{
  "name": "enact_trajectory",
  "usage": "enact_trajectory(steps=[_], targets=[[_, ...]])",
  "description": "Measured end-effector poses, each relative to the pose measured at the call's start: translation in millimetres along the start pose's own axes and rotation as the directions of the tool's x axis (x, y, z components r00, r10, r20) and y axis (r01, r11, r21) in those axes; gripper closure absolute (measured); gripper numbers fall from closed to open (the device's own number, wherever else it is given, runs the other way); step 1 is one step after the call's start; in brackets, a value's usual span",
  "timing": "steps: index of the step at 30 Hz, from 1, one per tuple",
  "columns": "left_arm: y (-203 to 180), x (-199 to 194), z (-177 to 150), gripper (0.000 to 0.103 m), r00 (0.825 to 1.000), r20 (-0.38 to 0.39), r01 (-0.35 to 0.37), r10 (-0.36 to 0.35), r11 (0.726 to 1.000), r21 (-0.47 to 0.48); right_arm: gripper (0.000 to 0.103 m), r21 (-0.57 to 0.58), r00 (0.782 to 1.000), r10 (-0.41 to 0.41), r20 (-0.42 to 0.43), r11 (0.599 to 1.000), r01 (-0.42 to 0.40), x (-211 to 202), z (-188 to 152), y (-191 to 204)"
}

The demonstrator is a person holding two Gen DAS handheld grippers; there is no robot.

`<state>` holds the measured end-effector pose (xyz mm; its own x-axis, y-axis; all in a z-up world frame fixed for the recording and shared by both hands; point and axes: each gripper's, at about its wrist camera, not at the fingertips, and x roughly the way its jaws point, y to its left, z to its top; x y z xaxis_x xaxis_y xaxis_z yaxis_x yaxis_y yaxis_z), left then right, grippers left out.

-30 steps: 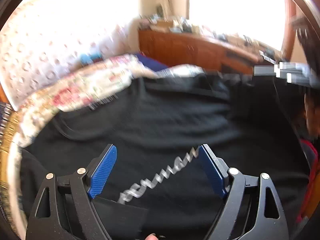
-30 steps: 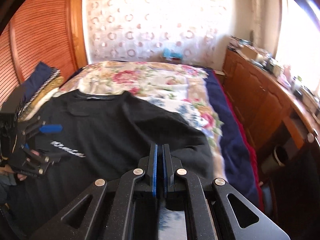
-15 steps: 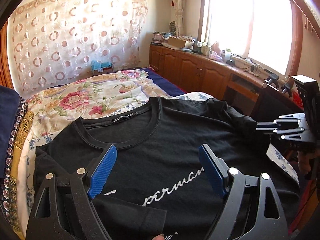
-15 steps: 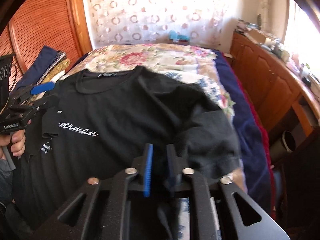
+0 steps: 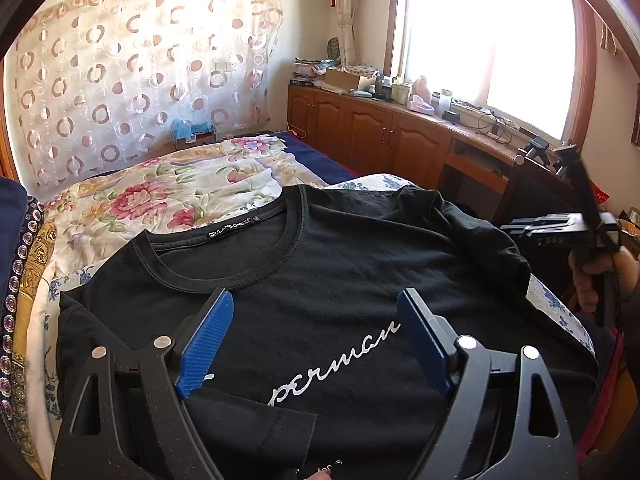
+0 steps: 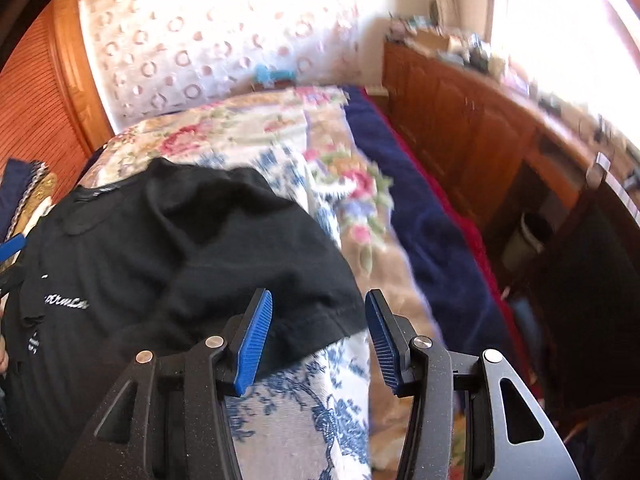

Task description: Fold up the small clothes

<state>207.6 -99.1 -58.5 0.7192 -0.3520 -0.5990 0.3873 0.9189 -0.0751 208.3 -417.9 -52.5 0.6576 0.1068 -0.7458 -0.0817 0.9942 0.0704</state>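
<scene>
Right tool (image 6: 318, 334) opened, sleeve released, black t-shirt (image 6: 168, 248) just ahead-left

I see floral bedspread (image 5: 168, 196) over navy sheet (image 6: 420, 216), circle-print curtain (image 5: 120, 76) behind, wood cabinets (image 5: 384, 136) w/ cluttered top under bright window (image 5: 488, 40), bin (image 6: 524, 240) nr desk.

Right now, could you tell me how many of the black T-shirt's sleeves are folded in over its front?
1. The left sleeve lies folded over the chest of the black T-shirt, just below the left gripper. The right sleeve lies spread out by the right gripper.
</scene>
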Motion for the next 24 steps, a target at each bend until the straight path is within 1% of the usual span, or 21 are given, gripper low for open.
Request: enact_trajectory(steps=[4, 5, 7, 8, 9, 10, 11, 12, 15, 17, 20, 24], targets=[[-0.8, 1.4, -1.7, 0.018, 1.0, -0.009, 0.0, 0.0, 1.0, 0.001, 0.053, 0.046, 0.997, 0.058, -0.052, 0.997, -0.056, 16.4, -2.9, -2.8], [-0.8, 1.8, -1.7, 0.018, 1.0, -0.01, 0.0, 0.0, 1.0, 0.001, 0.054, 0.054, 0.996, 0.07, -0.047, 0.996, -0.067, 16.8, -2.4, -3.5], [-1.4, 1.2, -1.8, 0.018, 1.0, -0.01, 0.0, 0.0, 1.0, 0.003, 0.07, 0.059, 0.993, 0.105, -0.045, 0.993, -0.103, 16.3, -1.4, -3.0], [-1.1, 1.6, -1.5, 0.018, 1.0, -0.009, 0.0, 0.0, 1.0, 0.002, 0.082, 0.052, 0.992, 0.12, -0.04, 0.992, -0.117, 14.5, -0.9, -1.0], [-1.3, 1.8, -1.7, 0.018, 1.0, -0.008, 0.0, 0.0, 1.0, 0.003, 0.088, 0.031, 0.994, 0.103, -0.036, 0.994, -0.101, 13.4, -0.5, -0.8], [-1.7, 2.1, -1.7, 0.018, 1.0, -0.008, -0.001, 0.001, 1.0, 0.003, 0.091, 0.001, 0.997, 0.075, -0.032, 0.997, -0.075, 10.7, 0.0, -1.4], [-1.7, 2.5, -1.9, 0.018, 1.0, -0.007, -0.003, 0.003, 1.0, 0.003, 0.097, -0.016, 0.997, 0.064, -0.033, 0.998, -0.064, 9.2, -0.1, -4.4], [-1.6, 2.6, -2.2, 0.018, 1.0, -0.007, -0.004, 0.004, 1.0, 0.002, 0.099, -0.037, 0.998, 0.049, -0.034, 0.998, -0.05, 7.8, 0.5, -1.9], [-0.7, 2.2, -1.9, 0.018, 1.0, -0.005, -0.006, 0.006, 1.0, -0.002, 0.099, -0.068, 1.0, 0.019, -0.015, 0.997, -0.02, 6.4, 3.7, -8.8], [0.6, 1.7, -2.1, 0.018, 1.0, -0.002, -0.009, 0.009, 1.0, -0.006, 0.099, -0.08, 1.0, -0.004, 0.019, 0.997, 0.005, -0.3, 6.4, -4.5], [2.7, 0.7, -1.6, 0.018, 1.0, 0.004, -0.017, 0.017, 1.0, -0.009, 0.099, -0.102, 0.997, 0.016, 0.074, 0.995, -0.008, -14.6, 13.3, 11.0], [8.4, -1.9, -1.8, 0.018, 0.999, 0.017, -0.039, 0.039, 0.999, -0.025, 0.099, -0.173, 0.984, 0.089, 0.154, 0.983, -0.061, -40.4, 25.1, 44.0]])
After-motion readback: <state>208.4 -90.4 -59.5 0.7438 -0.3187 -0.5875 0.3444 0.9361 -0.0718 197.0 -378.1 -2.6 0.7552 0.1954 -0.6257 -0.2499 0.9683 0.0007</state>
